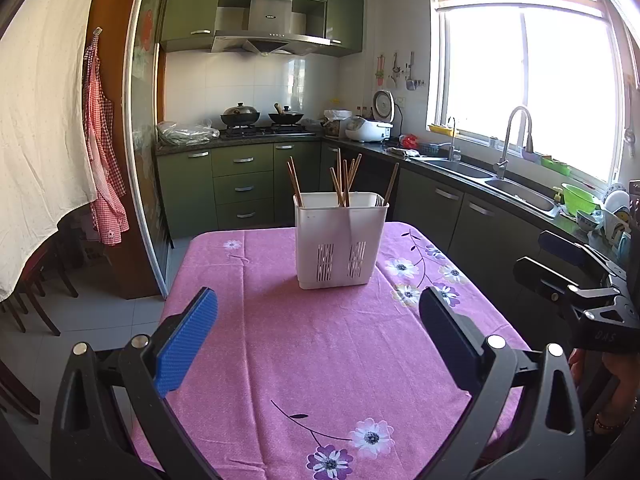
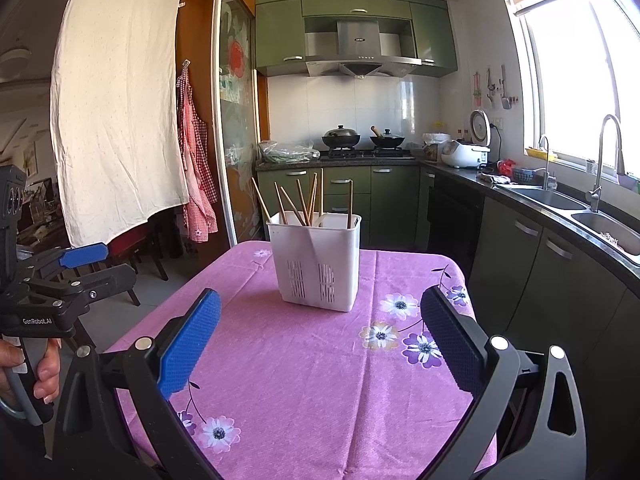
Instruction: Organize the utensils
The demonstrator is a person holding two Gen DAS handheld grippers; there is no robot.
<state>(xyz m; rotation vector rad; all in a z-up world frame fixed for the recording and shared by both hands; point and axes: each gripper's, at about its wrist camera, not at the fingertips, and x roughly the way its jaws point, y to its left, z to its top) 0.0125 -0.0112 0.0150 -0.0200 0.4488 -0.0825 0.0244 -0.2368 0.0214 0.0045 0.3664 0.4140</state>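
Note:
A white slotted utensil holder [image 1: 340,240] stands upright near the far edge of the pink flowered tablecloth [image 1: 320,360]. Several wooden chopsticks [image 1: 344,180] stick up out of it. My left gripper [image 1: 318,320] is open and empty, held above the table short of the holder. My right gripper [image 2: 320,328] is open and empty too, also short of the holder [image 2: 316,260] with its chopsticks [image 2: 308,202]. The right gripper also shows at the right edge of the left wrist view [image 1: 560,268], and the left gripper at the left edge of the right wrist view [image 2: 92,264].
Green kitchen cabinets [image 1: 244,188] and a stove with two woks [image 1: 260,116] lie beyond the table. A counter with a sink [image 1: 516,188] runs along the right under the window. A white cloth [image 2: 120,112] and a red checked apron [image 2: 196,168] hang at the left.

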